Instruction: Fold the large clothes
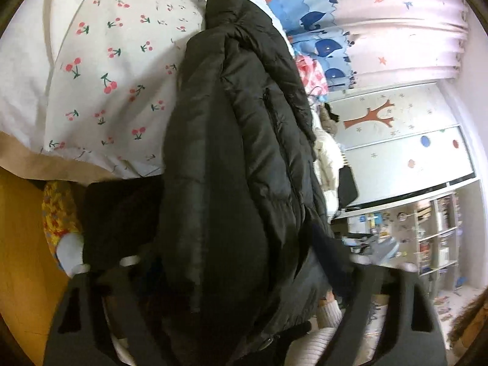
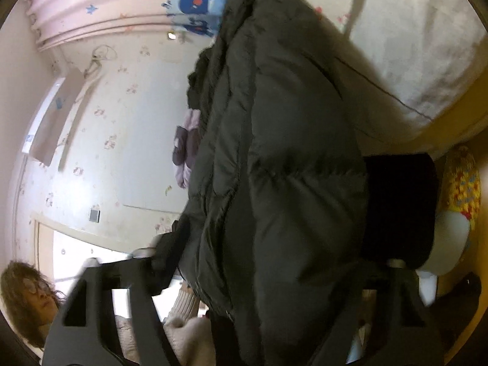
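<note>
A large black puffer jacket (image 1: 231, 158) lies bunched lengthwise over the edge of a bed with a white cherry-print cover (image 1: 122, 70). My left gripper (image 1: 241, 262) stands wide around the jacket's thick near end, its two black fingers (image 1: 91, 299) on either side of the bulk. In the right wrist view the same jacket (image 2: 274, 167) fills the middle, and my right gripper (image 2: 271, 262) also straddles it, fingers (image 2: 122, 289) spread wide with the padded fabric between them. The fingertips are partly hidden by fabric.
Pink and blue whale-print curtains (image 1: 320, 24) hang behind the bed. A wardrobe with tree decals (image 1: 396, 131), shelves (image 1: 427, 238) and other clothes (image 1: 326, 152) stand to the right. A knitted yellow slipper (image 1: 58, 210) is on the orange floor. A person's face (image 2: 33, 292) shows at lower left.
</note>
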### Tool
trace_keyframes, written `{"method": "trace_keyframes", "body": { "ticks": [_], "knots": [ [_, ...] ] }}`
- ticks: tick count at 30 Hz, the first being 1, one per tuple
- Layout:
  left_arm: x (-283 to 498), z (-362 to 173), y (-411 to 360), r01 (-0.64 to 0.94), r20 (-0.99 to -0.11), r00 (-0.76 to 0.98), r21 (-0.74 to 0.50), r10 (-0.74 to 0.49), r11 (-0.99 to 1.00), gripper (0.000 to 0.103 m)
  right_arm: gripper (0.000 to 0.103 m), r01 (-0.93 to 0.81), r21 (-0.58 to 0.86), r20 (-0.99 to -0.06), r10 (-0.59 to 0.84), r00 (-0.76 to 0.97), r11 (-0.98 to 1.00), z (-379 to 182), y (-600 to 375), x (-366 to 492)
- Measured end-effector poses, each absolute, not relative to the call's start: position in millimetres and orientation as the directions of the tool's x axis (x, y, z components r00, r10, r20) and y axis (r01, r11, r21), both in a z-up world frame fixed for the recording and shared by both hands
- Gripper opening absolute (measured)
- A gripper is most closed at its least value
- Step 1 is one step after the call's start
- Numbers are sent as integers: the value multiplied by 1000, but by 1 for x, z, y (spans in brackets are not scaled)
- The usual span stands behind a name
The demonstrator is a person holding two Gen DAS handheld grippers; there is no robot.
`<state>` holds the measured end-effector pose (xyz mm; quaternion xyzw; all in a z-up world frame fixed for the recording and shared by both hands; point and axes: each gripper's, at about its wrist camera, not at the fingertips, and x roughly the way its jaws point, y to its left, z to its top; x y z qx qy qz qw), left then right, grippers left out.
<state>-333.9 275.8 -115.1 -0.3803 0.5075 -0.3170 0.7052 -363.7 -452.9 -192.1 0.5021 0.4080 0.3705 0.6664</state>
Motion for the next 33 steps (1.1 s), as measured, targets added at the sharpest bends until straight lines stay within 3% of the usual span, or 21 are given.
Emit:
{"method": "trace_keyframes", "body": {
  "ticks": [1, 4, 7, 10, 13, 14, 16, 17, 19, 21, 24, 27, 33],
  "knots": [
    [-334, -116, 273, 57, -477, 280, -858, -833, 511, 41, 16, -101, 970, -164, 900, 403, 222, -188, -451, -364],
    [-341, -101, 269, 91, -479, 308, -845, -822, 527, 20, 10, -183, 958, -124, 890, 438, 223, -163, -446, -368],
    [-352, -79, 271, 150, -425, 343, -856, -838, 495, 15, 8, -306, 940, 6, 885, 465, 154, -128, -451, -377],
    [-371, -50, 273, 254, -358, 341, -855, -869, 452, 15, 8, -402, 907, 73, 894, 441, 124, -99, -455, -390],
    [-387, -41, 271, 315, -388, 276, -828, -879, 464, 15, 15, -402, 908, 55, 919, 389, 116, -100, -457, -398],
    [-389, -45, 270, 311, -415, 251, -821, -875, 479, 15, 19, -367, 920, 16, 925, 379, 135, -113, -463, -405],
    [-390, -72, 268, 252, -481, 162, -824, -861, 508, 16, 48, -276, 947, -58, 932, 358, 165, -139, -468, -410],
    [-391, -83, 270, 228, -497, 143, -825, -856, 517, 18, 53, -215, 959, -103, 933, 345, 185, -158, -466, -411],
    [-390, -105, 276, 165, -482, 129, -851, -867, 498, 20, 54, -151, 969, -139, 938, 317, 195, -181, -463, -412],
    [-390, -104, 279, 160, -444, 154, -870, -883, 466, 20, 53, -154, 976, -101, 947, 305, 153, -191, -456, -415],
    [-384, -81, 284, 200, -366, 219, -891, -905, 408, 20, 36, -261, 963, 30, 944, 328, 60, -170, -454, -408],
    [-369, -48, 291, 255, -269, 298, -902, -916, 348, 20, 35, -410, 912, 194, 912, 363, -30, -127, -467, -384],
    [-315, 8, 296, 346, -68, 448, -906, -892, 243, 20, 35, -534, 842, 319, 864, 390, -69, -64, -480, -311]
  ]
}}
